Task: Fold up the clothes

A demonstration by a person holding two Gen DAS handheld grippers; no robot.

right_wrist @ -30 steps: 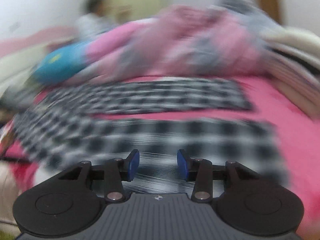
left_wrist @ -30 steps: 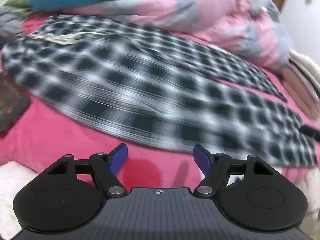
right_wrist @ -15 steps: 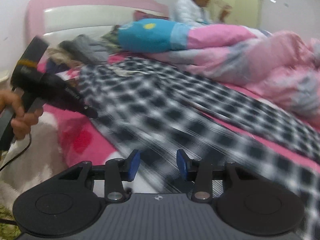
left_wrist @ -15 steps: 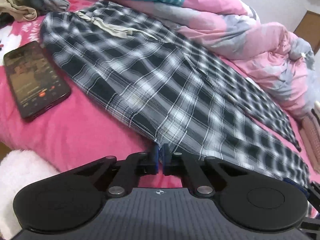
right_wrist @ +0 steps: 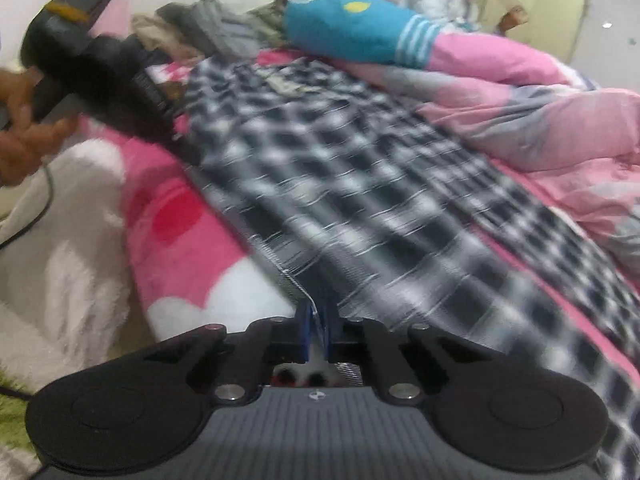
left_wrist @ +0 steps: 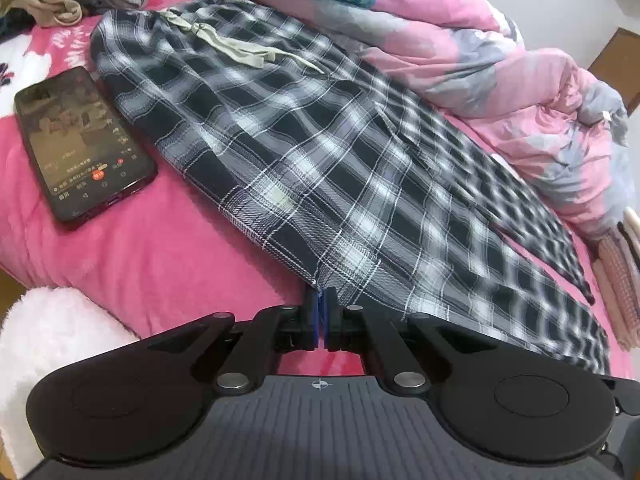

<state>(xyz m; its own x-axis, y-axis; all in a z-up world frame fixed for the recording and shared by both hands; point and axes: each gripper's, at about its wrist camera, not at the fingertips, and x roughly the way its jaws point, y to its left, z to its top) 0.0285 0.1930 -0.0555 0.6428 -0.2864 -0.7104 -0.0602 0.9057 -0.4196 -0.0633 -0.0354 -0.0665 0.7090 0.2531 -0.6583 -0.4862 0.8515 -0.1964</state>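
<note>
Between both grippers' fingers [left_wrist: 316, 320], trousers' [left_wrist: 320, 168] edge.

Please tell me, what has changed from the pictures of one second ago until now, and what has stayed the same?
Both tongs were open one second ago. The left tongs closed on the near edge of the plaid trousers half a second ago and still hold it. The right tongs, open until then, have now closed on that edge too. The phone and the pink quilt lie as before.
</note>
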